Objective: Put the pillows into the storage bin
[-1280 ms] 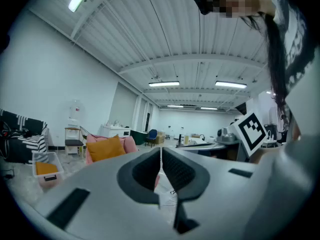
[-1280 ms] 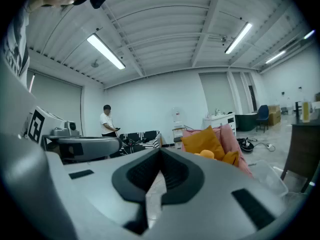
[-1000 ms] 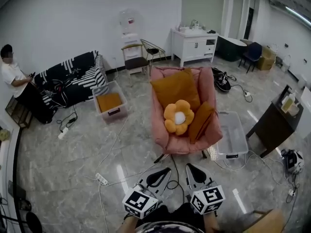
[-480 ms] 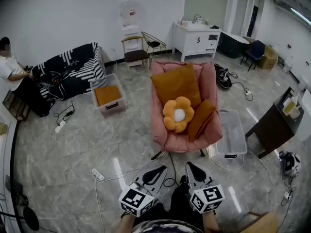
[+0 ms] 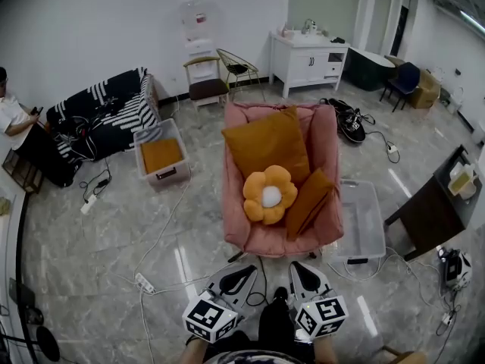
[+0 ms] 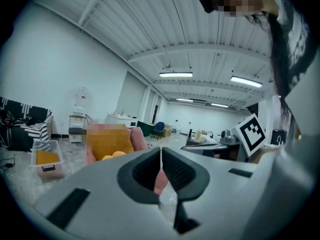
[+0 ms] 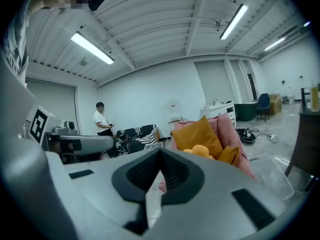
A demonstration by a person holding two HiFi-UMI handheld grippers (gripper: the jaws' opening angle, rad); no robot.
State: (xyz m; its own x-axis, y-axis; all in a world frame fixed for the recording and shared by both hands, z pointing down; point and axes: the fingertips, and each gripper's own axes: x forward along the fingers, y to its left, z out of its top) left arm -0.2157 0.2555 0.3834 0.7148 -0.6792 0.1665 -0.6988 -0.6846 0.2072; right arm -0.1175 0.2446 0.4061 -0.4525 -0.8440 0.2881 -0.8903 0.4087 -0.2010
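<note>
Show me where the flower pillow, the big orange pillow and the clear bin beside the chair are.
flower pillow (image 5: 270,196), head view, on its white centre
big orange pillow (image 5: 265,144), head view, middle of its face
clear bin (image 5: 362,218), head view, on its bare bottom

Three pillows sit on a pink lounge chair (image 5: 236,203). A large mustard square pillow (image 5: 267,144) leans upright against the backrest. A yellow flower-shaped pillow (image 5: 267,195) with a white centre rests below it, and a smaller mustard pillow (image 5: 309,202) tilts at its right. A clear storage bin (image 5: 364,222) lies on the floor just right of the chair.
</note>
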